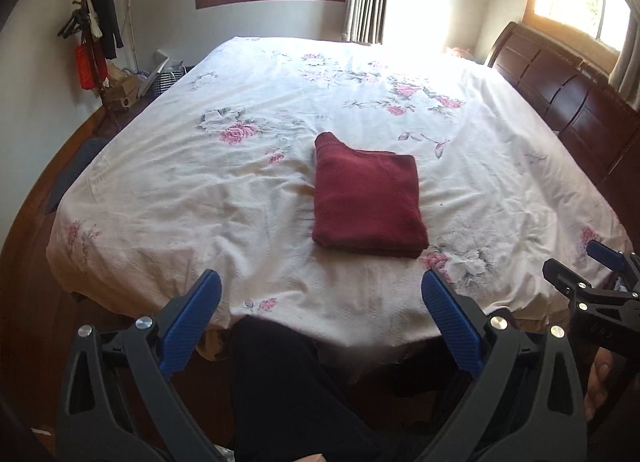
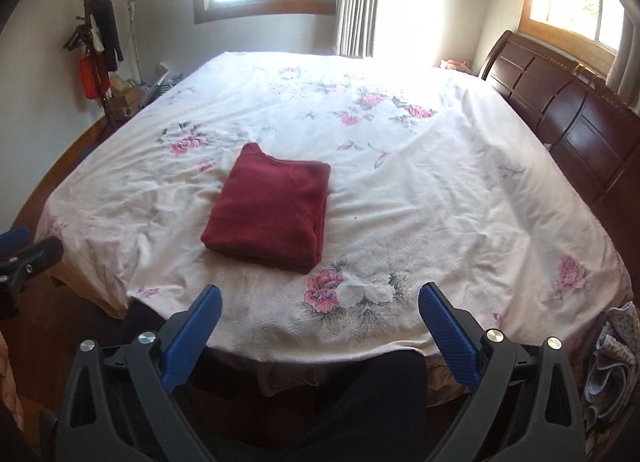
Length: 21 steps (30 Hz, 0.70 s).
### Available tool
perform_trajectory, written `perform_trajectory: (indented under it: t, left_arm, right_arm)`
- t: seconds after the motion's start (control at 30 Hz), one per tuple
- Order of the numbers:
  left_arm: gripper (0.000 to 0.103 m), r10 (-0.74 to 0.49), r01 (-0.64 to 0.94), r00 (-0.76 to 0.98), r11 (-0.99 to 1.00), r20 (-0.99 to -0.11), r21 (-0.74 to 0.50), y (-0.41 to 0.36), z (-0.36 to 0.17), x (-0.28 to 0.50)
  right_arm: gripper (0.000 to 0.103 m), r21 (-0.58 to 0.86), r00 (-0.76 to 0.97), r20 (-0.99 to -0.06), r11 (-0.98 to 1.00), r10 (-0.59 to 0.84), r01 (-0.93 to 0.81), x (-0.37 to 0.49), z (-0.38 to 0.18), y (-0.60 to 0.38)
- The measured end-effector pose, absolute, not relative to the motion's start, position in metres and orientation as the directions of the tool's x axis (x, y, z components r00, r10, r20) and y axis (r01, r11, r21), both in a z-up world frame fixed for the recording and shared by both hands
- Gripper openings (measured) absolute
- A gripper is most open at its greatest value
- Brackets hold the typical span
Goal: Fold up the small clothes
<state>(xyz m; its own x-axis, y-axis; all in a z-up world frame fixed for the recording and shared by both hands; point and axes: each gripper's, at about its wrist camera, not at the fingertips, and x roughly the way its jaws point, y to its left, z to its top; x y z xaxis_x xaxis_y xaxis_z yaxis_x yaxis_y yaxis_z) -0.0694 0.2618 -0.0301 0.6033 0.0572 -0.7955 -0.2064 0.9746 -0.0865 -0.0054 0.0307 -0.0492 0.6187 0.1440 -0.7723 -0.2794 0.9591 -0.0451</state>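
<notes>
Both the left gripper (image 1: 320, 298) and right gripper (image 2: 320, 302) gape wide, empty, pulled back; ahead of them the red sweater (image 1: 368, 202) lies folded on the bed (image 1: 200, 190), seemingly finished.

Each black claw (image 1: 320, 294) carries blue ribbed pads (image 1: 448, 322) and silver screws (image 1: 499, 323).

Both tools are just hanging there empty, side by side. Left tool (image 1: 320, 294) and right tool (image 2: 320, 308) each have their jaws spread wide.
</notes>
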Motion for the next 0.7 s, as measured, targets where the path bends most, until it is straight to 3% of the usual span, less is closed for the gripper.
perform_trajectory:
  t: [0.2, 0.47, 0.7]
  left_arm:
    - [0.1, 0.166, -0.218, 0.586, 0.975, -0.793, 0.043, 0.235, 0.008, -0.097]
    - [0.1, 0.059, -0.231, 0.556, 0.969, -0.829, -0.086, 0.234, -0.002, -0.114]
    - [0.1, 0.065, -0.226, 0.537, 0.972, -0.841, -0.069, 0.23, -0.008, -0.114]
  right_arm:
    - [0.099, -0.09, 0.631, -0.769, 0.959, 0.104, -0.268, -0.038, -0.006, 0.035]
    - [0.099, -0.042, 0.621, -0.772, 0.964, 0.136, -0.264, -0.054, 0.006, 0.033]
    - [0.099, -0.05, 0.622, -0.773, 0.964, 0.128, -0.261, -0.057, 0.003, 0.036]
